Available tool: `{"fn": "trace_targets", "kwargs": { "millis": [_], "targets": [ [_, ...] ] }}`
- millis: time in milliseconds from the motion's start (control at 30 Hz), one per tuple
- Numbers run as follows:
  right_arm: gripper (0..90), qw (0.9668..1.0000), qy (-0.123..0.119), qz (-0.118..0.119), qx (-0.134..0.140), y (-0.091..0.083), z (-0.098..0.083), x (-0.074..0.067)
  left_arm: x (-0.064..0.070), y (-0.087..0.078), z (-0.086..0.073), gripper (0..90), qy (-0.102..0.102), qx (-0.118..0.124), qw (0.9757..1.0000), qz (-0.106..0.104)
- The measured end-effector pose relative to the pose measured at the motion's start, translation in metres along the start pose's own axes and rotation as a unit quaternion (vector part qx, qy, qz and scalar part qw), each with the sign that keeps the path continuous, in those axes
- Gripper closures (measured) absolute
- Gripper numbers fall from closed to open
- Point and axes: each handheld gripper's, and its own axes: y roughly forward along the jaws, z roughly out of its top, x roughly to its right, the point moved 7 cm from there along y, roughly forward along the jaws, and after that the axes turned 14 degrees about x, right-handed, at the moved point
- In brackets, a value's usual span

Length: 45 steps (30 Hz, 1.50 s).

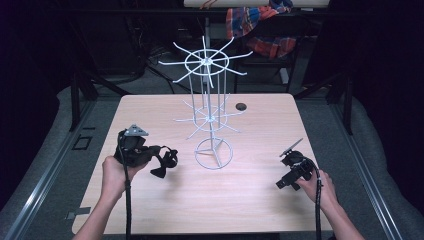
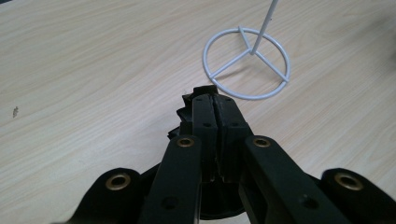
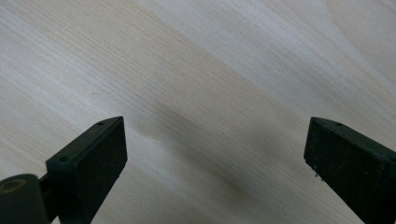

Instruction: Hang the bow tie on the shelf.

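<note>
White wire rack (image 1: pixel 207 107) stands mid-table (image 1: pixel 250 200), just right of your left gripper (image 1: pixel 159 164), whose fingers (image 2: pixel 205 126) are closed, apparently on nothing. Right gripper (image 1: pixel 283 183) rests near-right, fingers (image 3: pixel 93 158) apart. Approach the rack's base ring slowly.

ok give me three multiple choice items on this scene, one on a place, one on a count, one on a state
1. Where does the white wire display stand rest?
A. middle of the wooden table
B. on the floor
C. at the table's left edge

2. How many tiers of radiating arms does the stand have?
A. one
B. two
C. four

3. How do the jaws of the right gripper stand?
A. closed together
C. wide apart, nothing between
B. clamped on the stand

Answers:
1 A, its ring base sits on the tabletop between the hands.
2 B, an upper and a lower ring of arms show in the high view.
3 C, the right gripper view shows bare wood between them.
</note>
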Motion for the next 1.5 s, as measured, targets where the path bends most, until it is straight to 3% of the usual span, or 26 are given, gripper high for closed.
{"fn": "trace_targets", "kwargs": {
  "millis": [333,400,433,1500],
  "targets": [
    [5.5,0.9999,0.009,0.000,0.012,0.002,0.000,-0.001,-0.008,-0.001,0.003,88.2,-0.004,-0.002,1.0000,0.007],
    [5.5,1.0000,-0.003,0.000,-0.002,0.000,0.000,0.001,-0.010,-0.002,0.005,88.2,-0.005,0.000,1.0000,0.008],
    [5.5,1.0000,0.005,0.000,0.008,0.002,0.000,0.000,-0.010,-0.002,0.006,88.2,-0.007,0.001,0.9999,0.009],
    [5.5,1.0000,0.001,0.002,0.003,0.001,0.001,0.001,-0.018,-0.004,0.049,88.2,0.003,0.009,0.9996,0.026]
  ]
}}
